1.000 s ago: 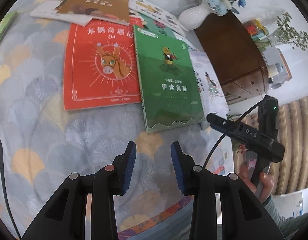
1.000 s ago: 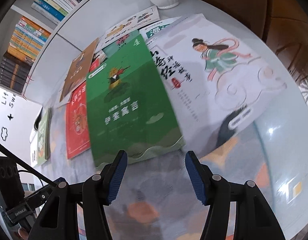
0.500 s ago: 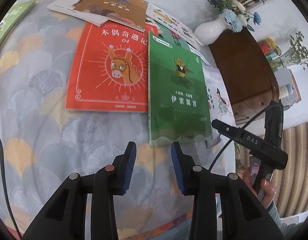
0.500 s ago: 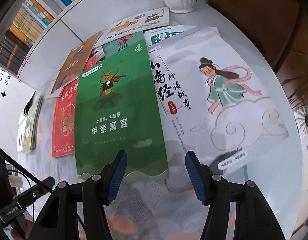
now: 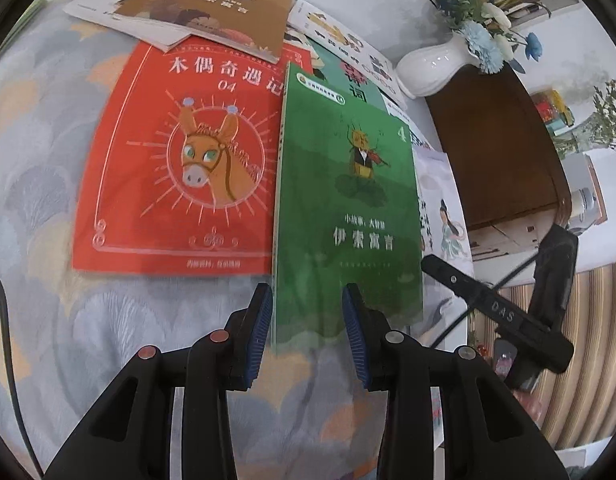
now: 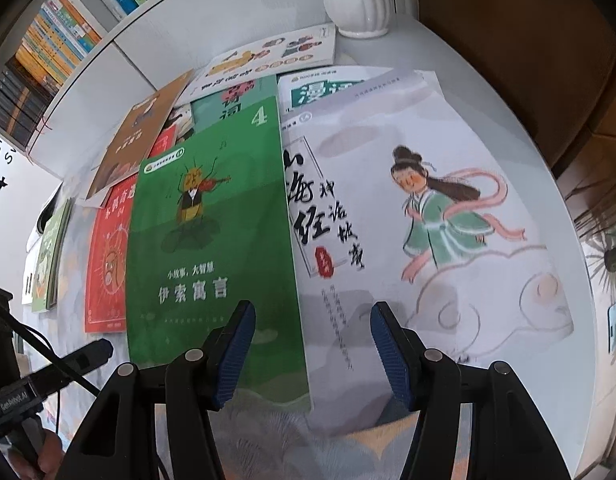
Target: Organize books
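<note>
Green Aesop's fables book [image 5: 348, 216] lying flat on table [image 5: 47, 200], overlapping red donkey book [image 5: 179, 168] and white mythology book [image 6: 408, 208]. Left gripper [image 5: 308, 320] hovering at its near edge, jaws parted, holding nothing. Right gripper [image 6: 312, 344] likewise empty, straddling green-white seam, probably readying two-handed lift.

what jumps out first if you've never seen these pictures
The green book with a violin-playing insect lies in the middle of the patterned tablecloth, its near edge between the open left tongs. To its left lies a bright red book with a donkey's head. On its other side, ahead of the open right tongs, a white book shows a green-robed figure on a cloud.
</note>
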